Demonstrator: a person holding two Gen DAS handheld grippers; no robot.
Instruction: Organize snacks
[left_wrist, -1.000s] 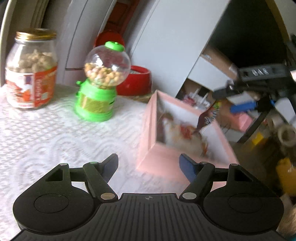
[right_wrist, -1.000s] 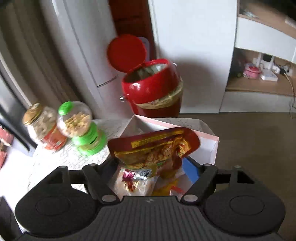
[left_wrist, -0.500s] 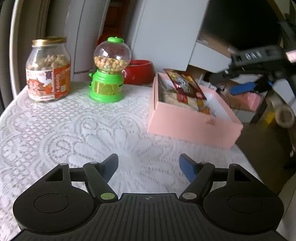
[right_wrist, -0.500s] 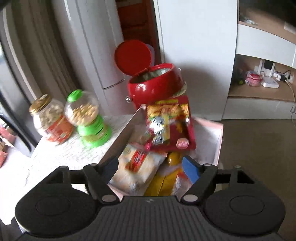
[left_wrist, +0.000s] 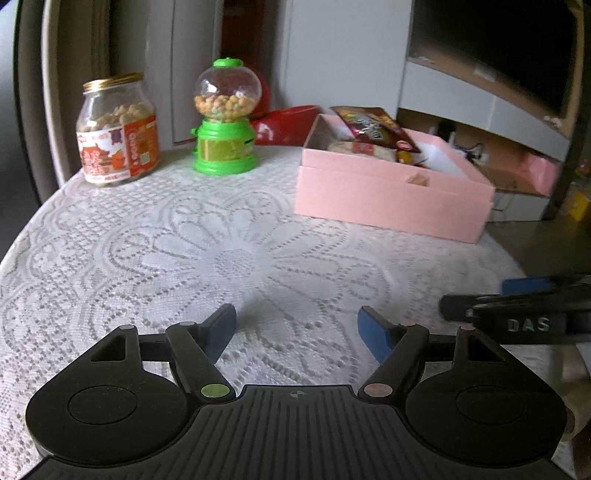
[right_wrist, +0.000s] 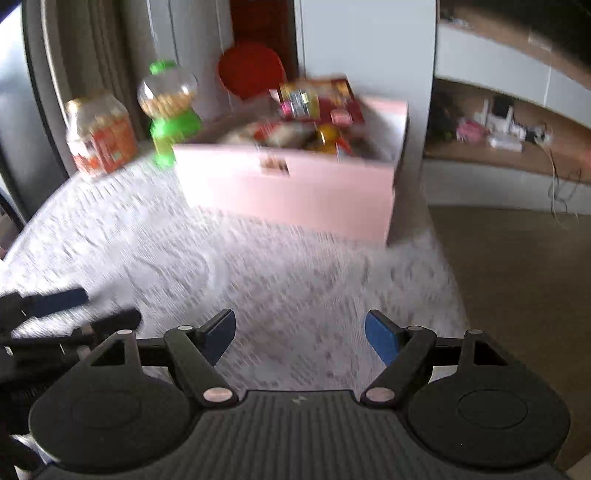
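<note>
A pink box (left_wrist: 391, 194) stands at the far right of the lace-covered round table (left_wrist: 229, 258); it also shows in the right wrist view (right_wrist: 288, 188). Several snack packets lie in it, a dark red bag (left_wrist: 373, 125) on top, also seen from the right wrist (right_wrist: 317, 98). My left gripper (left_wrist: 297, 325) is open and empty, low over the table's near part. My right gripper (right_wrist: 300, 332) is open and empty, near the table's front right. Its fingers (left_wrist: 509, 314) show at the right of the left wrist view.
A glass jar of snacks with a gold lid (left_wrist: 116, 129) and a green candy dispenser (left_wrist: 225, 122) stand at the table's far left. A red lidded bin (right_wrist: 251, 70) stands behind the table. Shelves and floor lie to the right.
My right gripper let go of the dark red bag into the pink box and pulled back and down toward the table's front. My left gripper also drew back from the box.
</note>
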